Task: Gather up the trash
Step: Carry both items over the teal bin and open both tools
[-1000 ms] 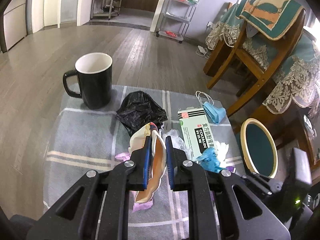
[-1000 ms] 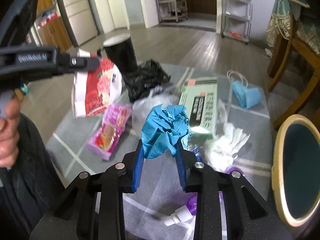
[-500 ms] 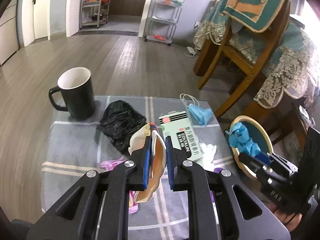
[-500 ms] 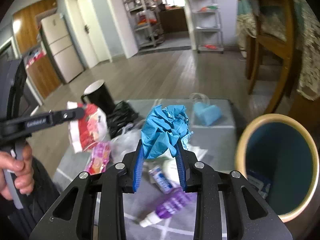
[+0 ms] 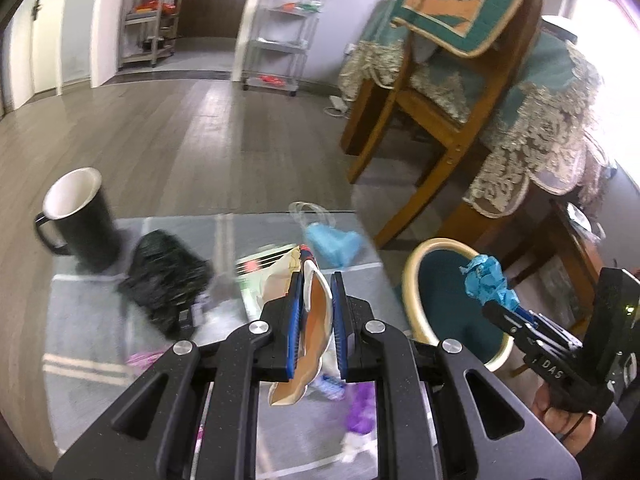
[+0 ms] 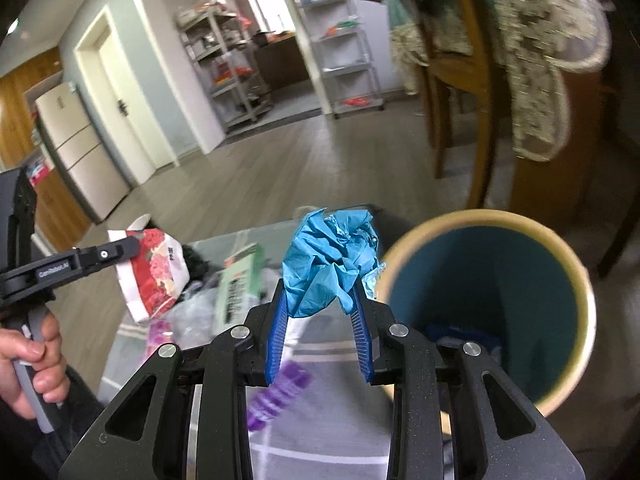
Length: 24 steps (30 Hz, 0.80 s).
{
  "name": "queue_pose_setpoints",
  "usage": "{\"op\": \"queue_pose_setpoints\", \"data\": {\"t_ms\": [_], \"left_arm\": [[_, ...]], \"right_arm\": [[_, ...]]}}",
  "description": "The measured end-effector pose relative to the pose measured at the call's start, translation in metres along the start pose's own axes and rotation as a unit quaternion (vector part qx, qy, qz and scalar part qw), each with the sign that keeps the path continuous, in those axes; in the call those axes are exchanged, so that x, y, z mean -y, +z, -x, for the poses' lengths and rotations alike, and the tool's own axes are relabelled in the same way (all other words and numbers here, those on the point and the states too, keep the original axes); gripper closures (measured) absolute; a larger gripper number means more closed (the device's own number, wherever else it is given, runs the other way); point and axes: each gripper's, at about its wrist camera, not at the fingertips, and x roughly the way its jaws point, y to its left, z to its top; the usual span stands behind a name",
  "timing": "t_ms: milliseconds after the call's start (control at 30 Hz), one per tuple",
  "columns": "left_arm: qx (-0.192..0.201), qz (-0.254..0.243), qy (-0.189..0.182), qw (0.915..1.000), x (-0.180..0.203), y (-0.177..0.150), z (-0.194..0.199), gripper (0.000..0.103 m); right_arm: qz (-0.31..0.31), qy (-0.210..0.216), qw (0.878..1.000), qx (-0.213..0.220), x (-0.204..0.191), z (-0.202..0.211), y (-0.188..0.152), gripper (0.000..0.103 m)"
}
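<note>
The left gripper (image 5: 313, 312) has its fingers clenched on a red floral snack wrapper (image 6: 154, 276), held above the desk (image 5: 80, 320). The right gripper (image 6: 320, 320) has its fingers grasping a crumpled blue glove (image 6: 330, 264), just beside the rim of the teal trash bin (image 6: 576, 280). A black mug (image 5: 78, 216) stands at the desk's far left corner.

Bright daylight, blurry pictures

Window glare at the right; table things (image 5: 168, 280) smear; round dark corners bend the edges.
</note>
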Motion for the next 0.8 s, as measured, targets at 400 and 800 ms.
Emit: {"op": "queue_pose_setpoints", "data": {"t_ms": [400,800], "left_arm": [[-0.038,-0.047,-0.071,0.9957,0.103,0.004,-0.063,0.090],[-0.077,-0.067,-0.099,0.9898,0.158,-0.005,-0.122,0.090]], "right_arm": [[-0.050,-0.091,0.995,0.005,0.065,0.026,0.001,0.071],[-0.070,-0.119,0.990,-0.036,0.089,0.009,-0.010,0.071]]}}
